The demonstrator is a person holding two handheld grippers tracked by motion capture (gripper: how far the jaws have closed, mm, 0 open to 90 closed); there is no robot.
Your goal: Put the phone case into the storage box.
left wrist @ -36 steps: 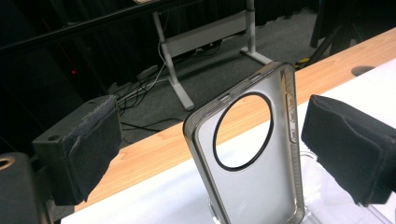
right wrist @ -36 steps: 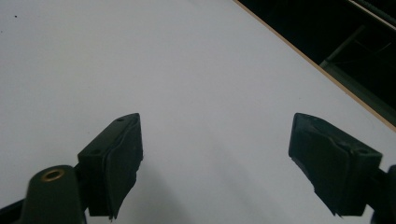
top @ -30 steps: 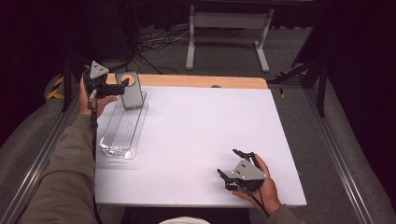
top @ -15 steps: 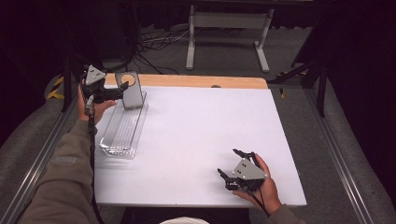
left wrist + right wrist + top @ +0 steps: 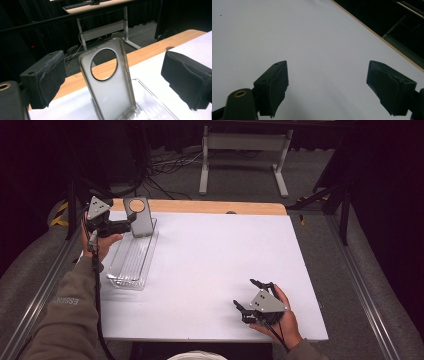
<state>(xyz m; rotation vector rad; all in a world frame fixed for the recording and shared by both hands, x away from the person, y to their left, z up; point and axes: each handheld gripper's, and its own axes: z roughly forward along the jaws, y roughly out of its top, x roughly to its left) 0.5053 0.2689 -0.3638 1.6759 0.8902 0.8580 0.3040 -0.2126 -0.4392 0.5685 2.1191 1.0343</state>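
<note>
Dark curtains and cables ring a white tabletop point(image 5: 215, 265) with a wooden far edge. From the high view, a grey phone case point(image 5: 140, 217) stands upright at the far end of a clear plastic tray point(image 5: 131, 262) near the left edge. The left hand-held gripper point(image 5: 125, 222) is just beside the case, and the right hand-held gripper point(image 5: 247, 295) rests wide open and empty near the front right, well apart.

The left gripper view shows the case point(image 5: 110, 85) with its round camera hole, standing between the spread jaws, neither pad touching it.

The right gripper view shows bare tabletop point(image 5: 312, 37) between parted jaws.

By my judgement the case is framed but not yet gripped; closing, lifting and placing remain.
</note>
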